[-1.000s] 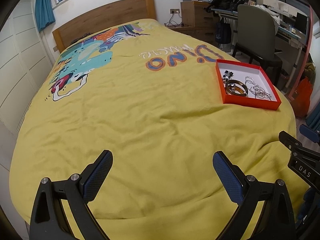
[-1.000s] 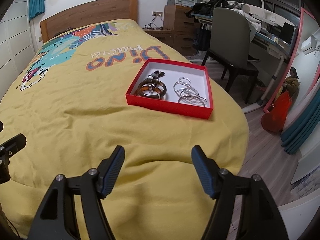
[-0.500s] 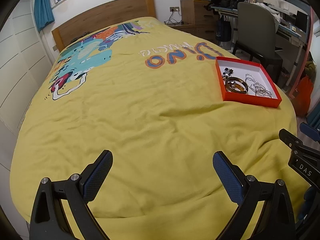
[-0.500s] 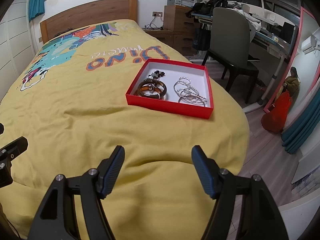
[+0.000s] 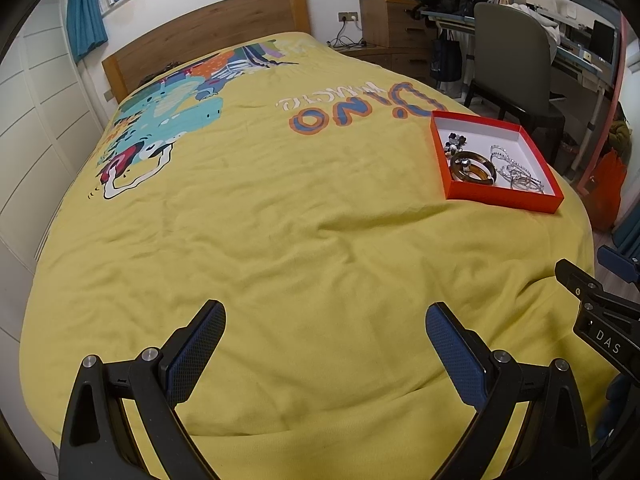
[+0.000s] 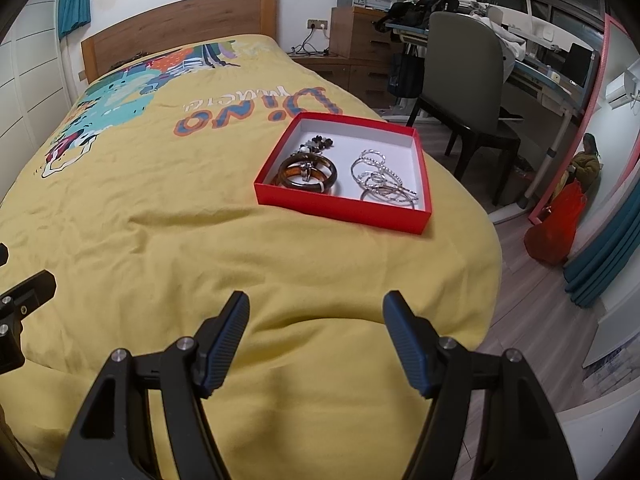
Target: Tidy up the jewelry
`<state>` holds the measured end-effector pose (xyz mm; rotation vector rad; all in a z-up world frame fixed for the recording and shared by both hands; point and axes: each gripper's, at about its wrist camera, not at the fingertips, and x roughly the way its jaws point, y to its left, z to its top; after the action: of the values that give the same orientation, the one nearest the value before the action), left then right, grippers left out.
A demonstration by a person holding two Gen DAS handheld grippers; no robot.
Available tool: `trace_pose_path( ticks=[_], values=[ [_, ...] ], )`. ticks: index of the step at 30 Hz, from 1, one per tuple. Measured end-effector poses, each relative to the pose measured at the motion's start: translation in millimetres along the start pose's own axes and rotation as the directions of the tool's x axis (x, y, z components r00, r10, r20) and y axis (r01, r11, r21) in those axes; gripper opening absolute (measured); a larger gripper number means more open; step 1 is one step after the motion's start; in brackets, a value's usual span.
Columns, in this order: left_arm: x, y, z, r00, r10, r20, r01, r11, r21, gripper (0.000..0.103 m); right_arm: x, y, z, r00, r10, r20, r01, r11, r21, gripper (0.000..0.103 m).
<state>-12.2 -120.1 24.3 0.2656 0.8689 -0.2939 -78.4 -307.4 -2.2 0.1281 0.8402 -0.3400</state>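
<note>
A red box (image 6: 340, 203) with a white inside lies on the yellow bedspread, near the bed's right edge; it also shows in the left wrist view (image 5: 502, 200). In it lie a brown bangle (image 6: 307, 172), a dark beaded piece (image 6: 318, 143) and silver bracelets (image 6: 382, 184). The same bangle (image 5: 472, 167) and silver bracelets (image 5: 516, 170) show in the left wrist view. My left gripper (image 5: 322, 344) is open and empty over the bed's near end. My right gripper (image 6: 316, 336) is open and empty, well short of the box.
The yellow dinosaur bedspread (image 5: 260, 208) covers the bed, with a wooden headboard (image 5: 208, 44) at the far end. A grey chair (image 6: 460, 80) and a desk (image 6: 540, 76) stand to the right. A red bag (image 6: 554, 228) lies on the floor.
Both grippers have drawn back slightly from the box, which looks a little farther in the left wrist view. Both stay open and empty.
</note>
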Motion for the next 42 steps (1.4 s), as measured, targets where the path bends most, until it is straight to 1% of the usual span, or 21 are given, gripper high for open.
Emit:
trace_pose_path(
  ticks=[26,42],
  values=[
    [6.1,-1.2,-1.7,1.0,-0.006,-0.018,0.006,1.0,0.004,0.099,2.6,0.6,-1.9,1.0,0.003,-0.003,-0.003,1.0,-0.004,0.068],
    [1.8,-2.3,-0.5,1.0,0.018,-0.004,-0.018,1.0,0.017,0.099,3.2,1.3,-2.1,1.0,0.005,-0.004,-0.005,1.0,-0.005,0.068]
  ],
)
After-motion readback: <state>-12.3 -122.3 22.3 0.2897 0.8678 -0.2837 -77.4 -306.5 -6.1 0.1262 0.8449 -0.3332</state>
